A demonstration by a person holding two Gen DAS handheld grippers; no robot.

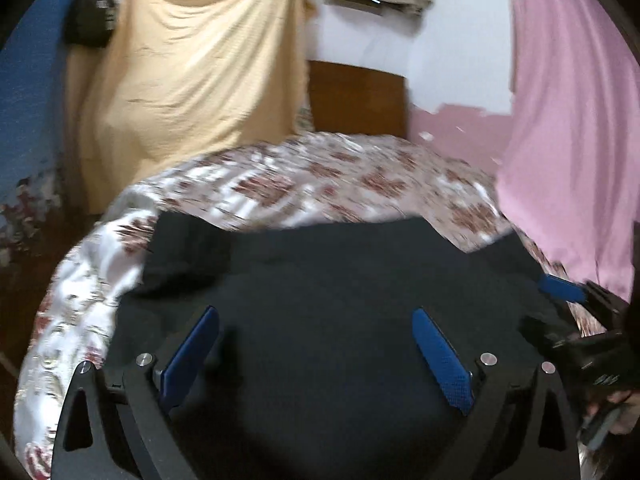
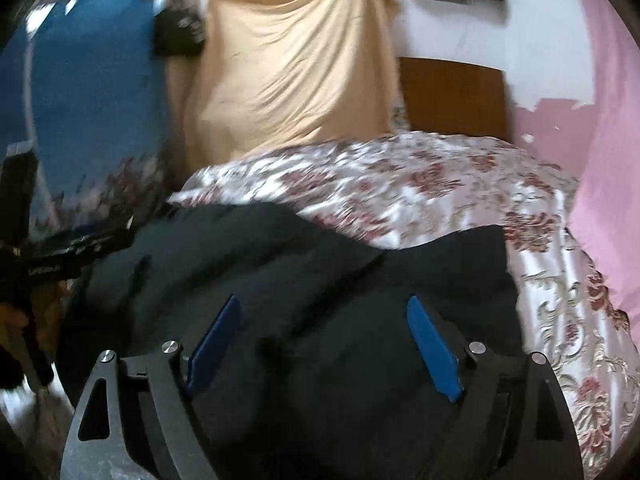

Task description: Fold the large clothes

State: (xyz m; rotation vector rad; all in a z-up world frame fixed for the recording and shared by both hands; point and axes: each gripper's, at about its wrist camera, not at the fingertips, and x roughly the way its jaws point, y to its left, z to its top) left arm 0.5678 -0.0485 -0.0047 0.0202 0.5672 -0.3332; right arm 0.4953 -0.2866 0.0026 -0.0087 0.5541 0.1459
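Floral bedspread [image 1: 320, 184] bears dark garment [image 1: 320, 280] — long axis crosswise; edges blurred.

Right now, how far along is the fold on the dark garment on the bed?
Done: the large black cloth garment lies on the floral bedspread, its far edge looking doubled over. In hand: nothing; the left tool and right tool stand open above it, nothing between the blue pads. Left: probably further folds; it still covers a broad area.

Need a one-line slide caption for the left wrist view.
Left gripper open above a black garment spread on the floral bedspread.
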